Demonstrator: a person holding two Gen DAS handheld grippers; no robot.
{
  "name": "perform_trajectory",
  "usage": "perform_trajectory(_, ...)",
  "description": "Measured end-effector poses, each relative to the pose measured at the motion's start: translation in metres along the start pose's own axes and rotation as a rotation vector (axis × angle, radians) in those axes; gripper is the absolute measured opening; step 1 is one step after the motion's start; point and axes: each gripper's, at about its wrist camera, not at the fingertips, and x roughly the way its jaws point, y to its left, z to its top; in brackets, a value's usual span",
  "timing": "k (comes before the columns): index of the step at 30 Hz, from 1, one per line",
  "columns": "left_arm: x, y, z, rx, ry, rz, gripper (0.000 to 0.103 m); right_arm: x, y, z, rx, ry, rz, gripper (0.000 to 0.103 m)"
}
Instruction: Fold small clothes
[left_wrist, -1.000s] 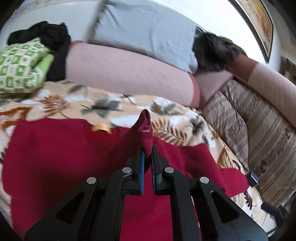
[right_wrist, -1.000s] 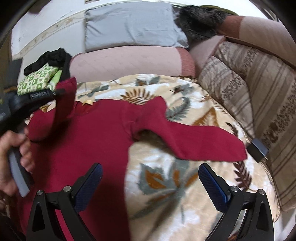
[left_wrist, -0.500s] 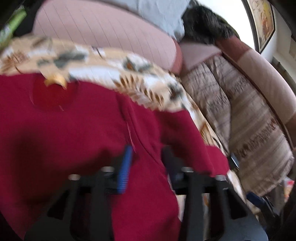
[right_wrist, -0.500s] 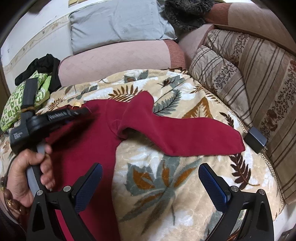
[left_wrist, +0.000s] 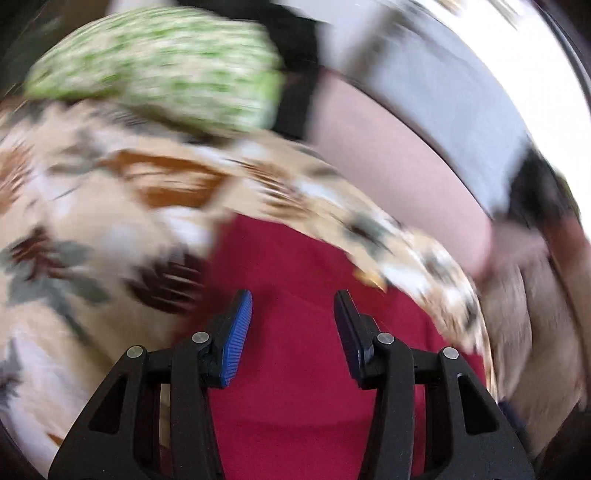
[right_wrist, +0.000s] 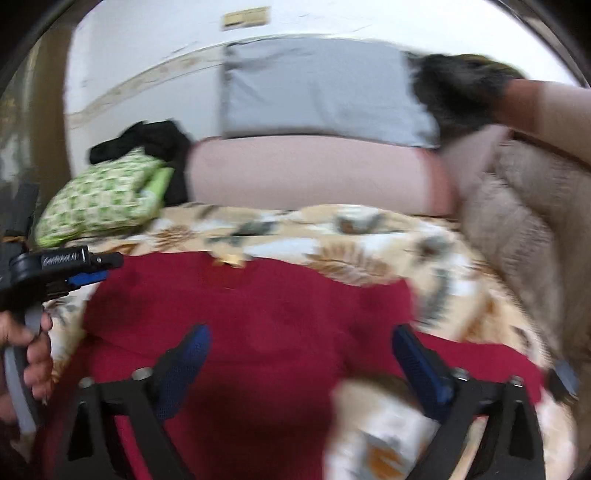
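A dark red garment (right_wrist: 258, 306) lies spread on the leaf-patterned blanket (right_wrist: 332, 229); one sleeve runs out to the right (right_wrist: 491, 358). It also fills the lower middle of the blurred left wrist view (left_wrist: 295, 332). My left gripper (left_wrist: 293, 310) is open and empty just above the red cloth; it shows at the left edge of the right wrist view (right_wrist: 74, 275), held by a hand. My right gripper (right_wrist: 301, 354) is wide open and empty over the garment's body.
A green-and-white patterned bundle (right_wrist: 103, 199) and black clothes (right_wrist: 147, 140) lie at the back left. A pink bolster (right_wrist: 314, 173) and a grey pillow (right_wrist: 317, 92) line the back. Striped cushions (right_wrist: 517, 221) stand at the right. A small dark charger (right_wrist: 563, 380) lies near the sleeve end.
My left gripper let go of the pinched red cloth, opened, and swung left. My right gripper stayed open and moved left over the garment's body.
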Motion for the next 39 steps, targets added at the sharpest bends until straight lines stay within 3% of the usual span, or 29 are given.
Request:
perform_trajectory(3, 0.007, 0.026, 0.007, -0.116, 0.005, 0.005, 0.044, 0.049, 0.018, 0.007, 0.019, 0.079, 0.151, 0.062)
perform_trajectory(5, 0.014, 0.025, 0.005, -0.116, 0.02, -0.019, 0.044, 0.078, 0.019, 0.007, 0.047, 0.134, 0.197, 0.057)
perform_trajectory(7, 0.024, 0.014, 0.002, -0.06, 0.032, -0.023, 0.044, 0.109, 0.015, 0.001, 0.081, 0.207, 0.19, 0.056)
perform_trajectory(9, 0.04, 0.002, -0.002, 0.01, 0.065, -0.016, 0.044, 0.131, 0.003, -0.012, 0.087, 0.283, 0.112, 0.053)
perform_trajectory(10, 0.054, -0.002, -0.005, 0.063, 0.093, 0.03, 0.044, 0.141, -0.009, -0.022, 0.08, 0.328, 0.048, 0.044)
perform_trajectory(13, 0.088, 0.019, -0.005, 0.073, 0.133, 0.172, 0.044, 0.136, -0.023, -0.027, 0.053, 0.311, 0.065, 0.029)
perform_trajectory(15, 0.088, 0.029, -0.004, 0.048, 0.097, 0.144, 0.043, 0.132, -0.022, -0.029, 0.035, 0.305, 0.044, 0.027)
perform_trajectory(20, 0.079, 0.017, -0.004, 0.051, 0.123, 0.179, 0.045, 0.132, -0.016, -0.024, 0.023, 0.317, 0.003, 0.03)
perform_trajectory(21, 0.073, 0.016, -0.002, 0.02, 0.123, 0.164, 0.045, 0.128, -0.013, -0.019, 0.032, 0.327, -0.018, 0.03)
perform_trajectory(24, 0.059, 0.006, -0.003, -0.005, 0.101, 0.116, 0.045, 0.111, -0.001, -0.011, 0.017, 0.252, 0.007, 0.037)
perform_trajectory(25, 0.059, 0.0, -0.006, 0.02, 0.1, 0.13, 0.047, 0.116, 0.004, -0.017, -0.021, 0.28, -0.012, 0.045)
perform_trajectory(26, 0.064, -0.005, -0.011, 0.058, 0.121, 0.152, 0.057, 0.126, 0.006, -0.026, -0.043, 0.339, -0.034, 0.05)
perform_trajectory(28, 0.085, -0.015, -0.025, 0.165, 0.203, 0.205, 0.062, 0.123, 0.007, -0.029, -0.067, 0.299, -0.035, 0.05)
perform_trajectory(30, 0.082, -0.029, -0.031, 0.286, 0.161, 0.264, 0.062, 0.109, 0.003, -0.016, -0.034, 0.295, -0.035, 0.05)
perform_trajectory(31, 0.079, -0.034, -0.031, 0.295, 0.157, 0.268, 0.062, 0.098, -0.003, -0.012, -0.014, 0.258, -0.032, 0.05)
perform_trajectory(34, 0.058, -0.038, -0.03, 0.206, 0.16, 0.137, 0.062, 0.045, -0.041, 0.002, 0.084, 0.108, -0.079, 0.054)
perform_trajectory(36, 0.041, -0.04, -0.034, 0.147, 0.174, 0.065, 0.062, 0.009, -0.087, 0.0, 0.177, 0.027, -0.169, 0.062)
perform_trajectory(37, 0.034, -0.043, -0.038, 0.13, 0.182, 0.042, 0.062, -0.005, -0.109, -0.005, 0.221, 0.006, -0.21, 0.067)
perform_trajectory(39, 0.017, -0.048, -0.05, 0.108, 0.207, -0.006, 0.062, -0.032, -0.163, -0.021, 0.341, -0.001, -0.302, 0.068)
